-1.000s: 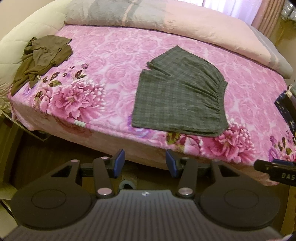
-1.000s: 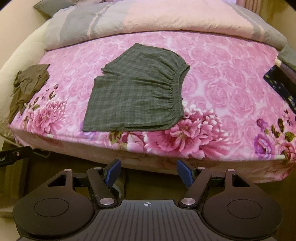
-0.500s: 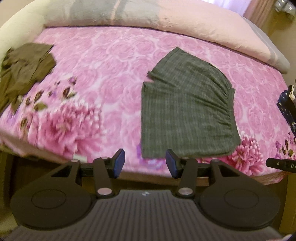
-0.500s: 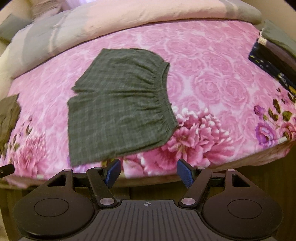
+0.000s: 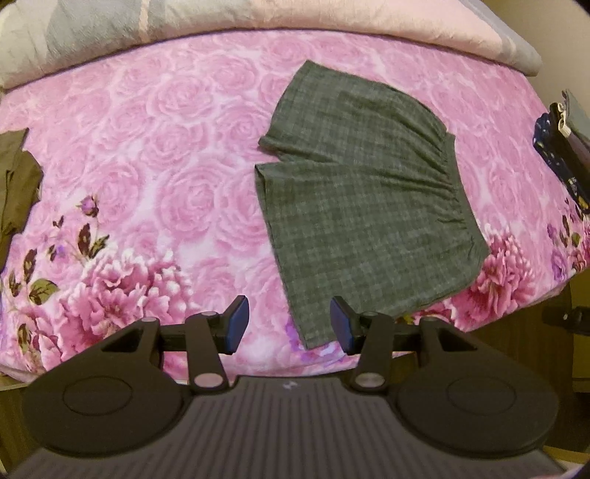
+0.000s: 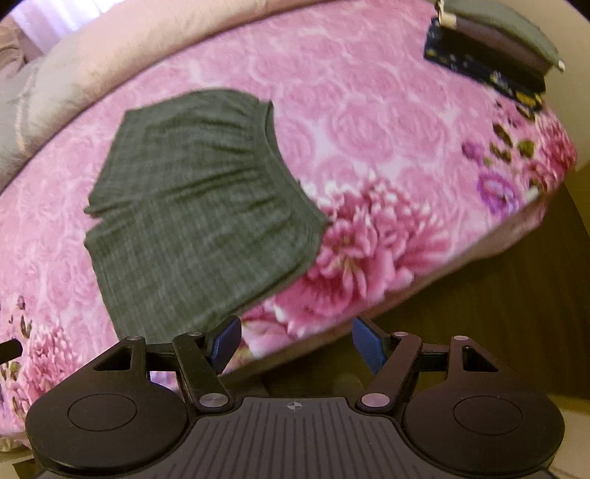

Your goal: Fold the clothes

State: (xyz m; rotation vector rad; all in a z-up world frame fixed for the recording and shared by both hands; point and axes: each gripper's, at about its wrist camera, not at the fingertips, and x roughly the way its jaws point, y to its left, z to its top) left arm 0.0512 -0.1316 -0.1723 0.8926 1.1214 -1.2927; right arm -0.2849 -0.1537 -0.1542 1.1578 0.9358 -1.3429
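1. Left wrist view: a bed (image 5: 177, 154) under a pink floral sheet is seen ahead of both tools, with a quilt (image 5: 332, 22) rolled along its far side.
2. Grey checked shorts (image 5: 365, 206) are laid flat on the sheet, straight ahead of the left gripper (image 5: 287, 320) and ahead-left of the right gripper (image 6: 295, 339). Both legs are spread side by side, with the gathered waistband (image 5: 457, 191) toward the right.
3. An olive garment (image 5: 16, 184) is bunched far to the left; a stack of dark cloth (image 6: 490, 59) is seen far ahead-right of the right gripper.
4. Both grippers are held with fingers apart and nothing between them; a hem corner of the shorts lies just beyond the left gripper's open fingers.
5. The shorts are judged light, thin and limp, so any lifted part would sag and drag the rest. The thicker elastic waistband and the stitched hem corners are judged the surest places to pinch; the sheet beneath could be caught if the pinch is made too deep.
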